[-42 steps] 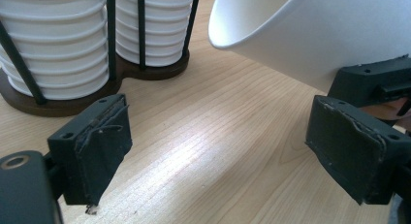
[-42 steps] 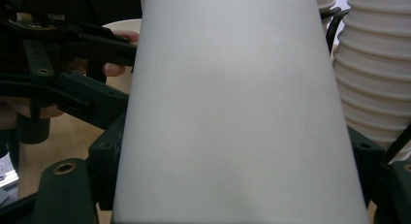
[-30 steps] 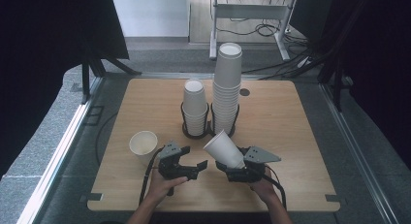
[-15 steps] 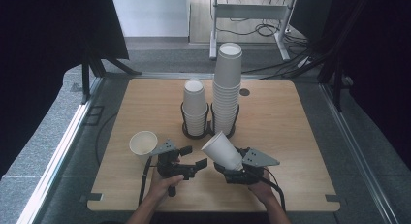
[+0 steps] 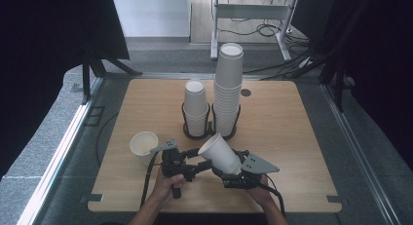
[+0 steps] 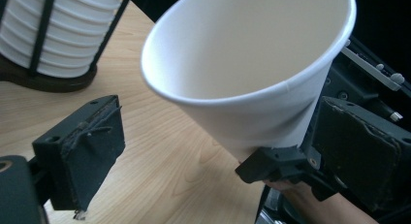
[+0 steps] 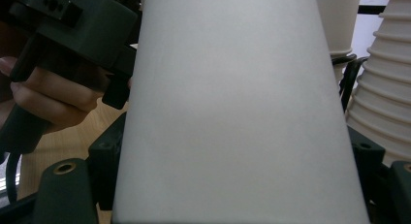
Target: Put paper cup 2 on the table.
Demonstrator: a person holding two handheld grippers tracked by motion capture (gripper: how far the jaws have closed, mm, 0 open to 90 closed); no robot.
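Note:
A white paper cup [image 5: 219, 152] lies tilted above the table, mouth toward the upper left, with my right gripper [image 5: 233, 167] shut on its narrow end. In the right gripper view the cup's wall [image 7: 232, 112] fills the space between the jaws. My left gripper [image 5: 198, 161] is just left of the cup's rim, and its jaws have just been opening. In the left gripper view the cup's mouth [image 6: 252, 64] hangs between the two spread pads [image 6: 82, 156], which do not press on it.
A single loose cup [image 5: 143, 144] stands upright at the left of the wooden table [image 5: 292, 127]. Behind the grippers a short cup stack [image 5: 196, 108] and a tall one [image 5: 229, 88] sit in black wire holders. The table's right half is bare wood.
The left gripper's jaws stand a little wider apart beside the cup's rim. Both hands and the held cup have hardly moved.

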